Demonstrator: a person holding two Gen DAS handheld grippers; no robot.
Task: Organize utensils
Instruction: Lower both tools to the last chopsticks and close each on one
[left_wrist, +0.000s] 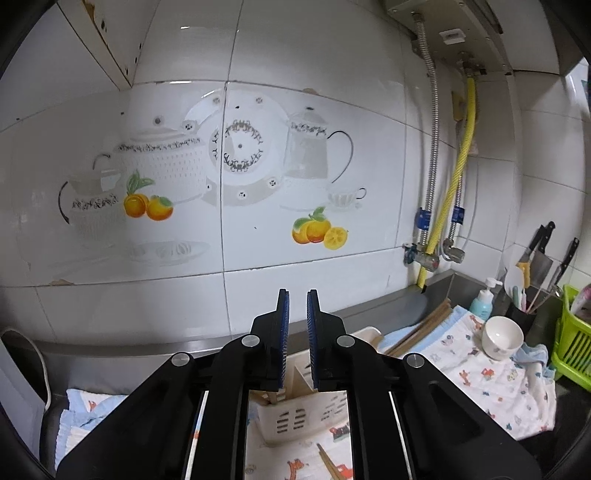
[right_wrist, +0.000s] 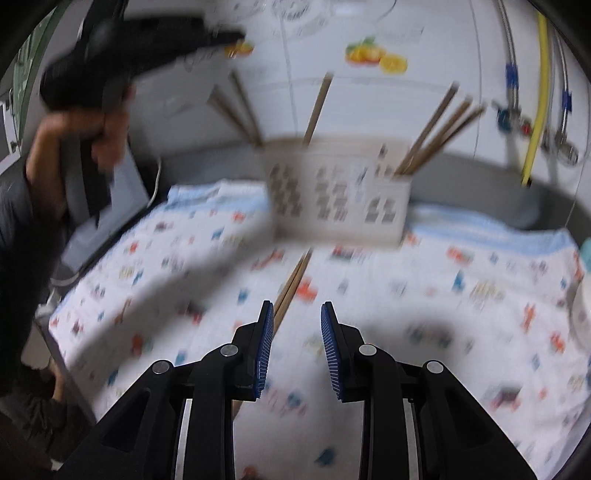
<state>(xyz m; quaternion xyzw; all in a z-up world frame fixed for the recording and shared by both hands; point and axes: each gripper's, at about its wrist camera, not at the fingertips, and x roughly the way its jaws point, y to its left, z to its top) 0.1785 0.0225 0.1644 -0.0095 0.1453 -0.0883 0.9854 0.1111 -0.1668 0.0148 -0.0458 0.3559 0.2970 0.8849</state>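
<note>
Tabletop (left_wrist: 373, 310): grey steel, against tiled wall.
Cloth (right_wrist: 207, 258): white, cartoon print, blue-edged, spread over tabletop.
On cloth: slotted cream holder (right_wrist: 338, 192); chopstick pair (right_wrist: 291, 288); white bowl (left_wrist: 501, 336).
On tabletop: green rack (left_wrist: 572, 343).

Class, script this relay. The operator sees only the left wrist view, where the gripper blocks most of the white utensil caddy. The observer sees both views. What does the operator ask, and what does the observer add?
Operator: My own gripper hides most of the caddy. Is anything in it yet?
Observer: Yes. Chopsticks stand in it at the left, the middle and the right.
Operator: I see only a wooden tip at my bottom edge. What is it?
Observer: A loose pair of chopsticks, lying on the cloth from the caddy's front to beside the open, empty right gripper.
</note>
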